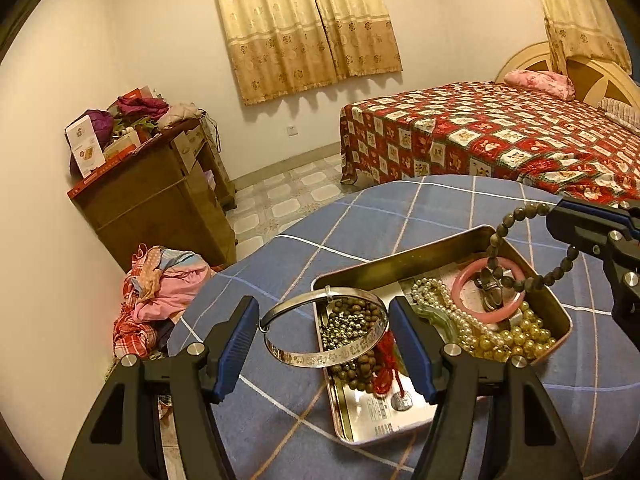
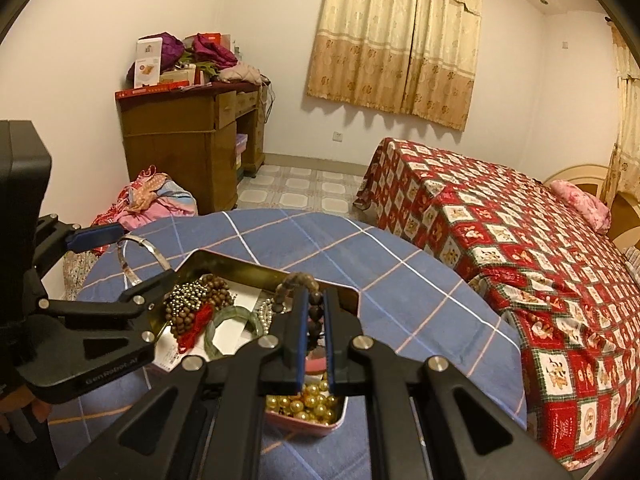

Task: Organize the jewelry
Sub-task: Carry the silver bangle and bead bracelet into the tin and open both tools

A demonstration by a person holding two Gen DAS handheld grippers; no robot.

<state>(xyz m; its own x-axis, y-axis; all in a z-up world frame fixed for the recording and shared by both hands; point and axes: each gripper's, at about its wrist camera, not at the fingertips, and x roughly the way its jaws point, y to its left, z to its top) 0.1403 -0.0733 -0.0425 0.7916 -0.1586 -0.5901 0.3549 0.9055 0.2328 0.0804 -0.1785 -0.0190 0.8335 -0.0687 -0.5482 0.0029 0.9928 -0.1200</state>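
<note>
A metal tray point(image 1: 472, 236) of jewelry sits on the blue plaid table point(image 1: 360, 216). It holds pearl strands point(image 1: 452, 312), gold beads point(image 1: 516, 340), a pink bangle point(image 1: 460, 280), brown beads point(image 1: 360, 364) and a green bangle point(image 2: 236, 314). My left gripper point(image 1: 324, 322) holds a silver bangle point(image 1: 320, 358) between its pads, above the tray's left end. My right gripper point(image 2: 316, 300) is shut on a dark bead bracelet point(image 1: 532, 280) and lifts it above the tray; the bracelet also shows in the right wrist view point(image 2: 314, 312).
A bed with a red patterned cover point(image 1: 500, 136) stands behind the table. A wooden desk point(image 1: 160, 196) piled with things is at the left wall. A heap of clothes point(image 1: 160, 292) lies on the floor by the table.
</note>
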